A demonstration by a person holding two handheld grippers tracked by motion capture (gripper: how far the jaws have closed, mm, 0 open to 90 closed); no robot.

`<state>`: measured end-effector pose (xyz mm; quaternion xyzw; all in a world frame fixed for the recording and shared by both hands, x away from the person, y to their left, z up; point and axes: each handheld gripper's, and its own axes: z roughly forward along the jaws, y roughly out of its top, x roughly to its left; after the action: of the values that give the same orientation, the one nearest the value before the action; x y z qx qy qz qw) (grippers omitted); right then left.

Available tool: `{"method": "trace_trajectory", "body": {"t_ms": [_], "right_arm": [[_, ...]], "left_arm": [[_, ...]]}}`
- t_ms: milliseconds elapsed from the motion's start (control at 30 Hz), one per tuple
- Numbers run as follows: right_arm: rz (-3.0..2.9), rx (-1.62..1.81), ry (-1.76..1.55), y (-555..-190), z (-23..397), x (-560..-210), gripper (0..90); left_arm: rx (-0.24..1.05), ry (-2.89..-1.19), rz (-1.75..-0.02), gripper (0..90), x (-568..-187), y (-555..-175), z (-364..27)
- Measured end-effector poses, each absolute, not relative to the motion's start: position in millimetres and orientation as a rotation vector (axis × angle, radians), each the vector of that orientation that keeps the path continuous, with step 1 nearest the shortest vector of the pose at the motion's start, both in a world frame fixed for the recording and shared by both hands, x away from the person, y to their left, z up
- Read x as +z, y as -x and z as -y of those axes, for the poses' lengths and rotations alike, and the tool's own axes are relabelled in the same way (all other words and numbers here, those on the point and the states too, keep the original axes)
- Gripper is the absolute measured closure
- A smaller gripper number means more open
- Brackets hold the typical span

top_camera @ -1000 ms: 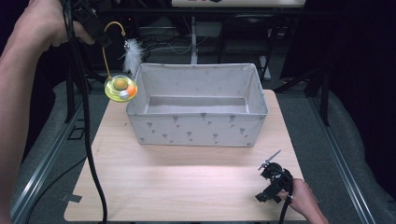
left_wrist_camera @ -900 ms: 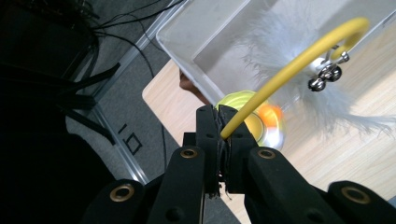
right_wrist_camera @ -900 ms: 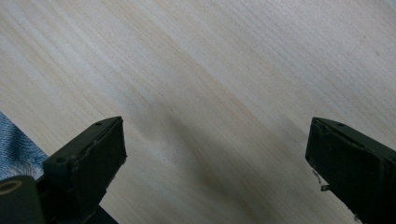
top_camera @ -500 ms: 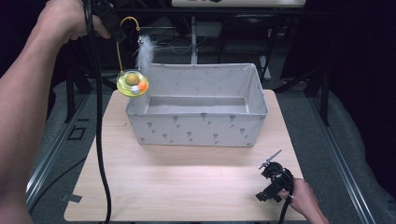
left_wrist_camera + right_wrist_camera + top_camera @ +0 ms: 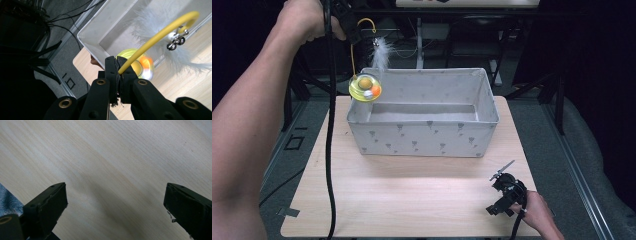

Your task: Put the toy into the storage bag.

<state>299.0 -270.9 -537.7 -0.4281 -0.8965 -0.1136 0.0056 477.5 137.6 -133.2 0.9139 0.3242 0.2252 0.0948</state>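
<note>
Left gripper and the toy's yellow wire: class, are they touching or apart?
Touching: the left gripper view shows the left gripper with jaws clamped on the yellow wire.

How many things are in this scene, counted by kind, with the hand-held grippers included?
Fabric bin: 1
Cat toy with yellow wand, feather and bell: 1
Hand-held gripper: 2, the left hand-held gripper and the right hand-held gripper
Wooden table: 1
Total: 5

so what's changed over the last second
The left gripper, shut on the yellow wire of the cat toy, has carried it rightward, from beside the bin's left end to over its back left corner. The feather swung along with it. The grip is unchanged; the bin and the open right gripper on the table stayed put.
</note>
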Motion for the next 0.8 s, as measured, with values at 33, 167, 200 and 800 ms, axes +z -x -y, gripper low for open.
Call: {"method": "trace_trajectory", "body": {"t_ms": [33, 167, 200, 800], "right_arm": [[2.805, -0.356, 1.341, -299, 271, -538, 4.6], [2.809, -0.361, 1.336, -299, 271, -538, 4.6], [2.815, -0.343, 1.321, -300, 271, -538, 4.6], [2.812, -0.343, 1.320, -299, 271, -537, 4.6]], "left_arm": [[0.668, -2.710, -0.961, 87.7, -133, -477, -138], [0.663, -2.701, -0.961, 87.7, -140, -482, -130], [0.663, -2.699, -0.959, 87.7, -142, -483, -129], [0.562, -2.732, -0.966, 87.8, -181, -500, -120]]}}
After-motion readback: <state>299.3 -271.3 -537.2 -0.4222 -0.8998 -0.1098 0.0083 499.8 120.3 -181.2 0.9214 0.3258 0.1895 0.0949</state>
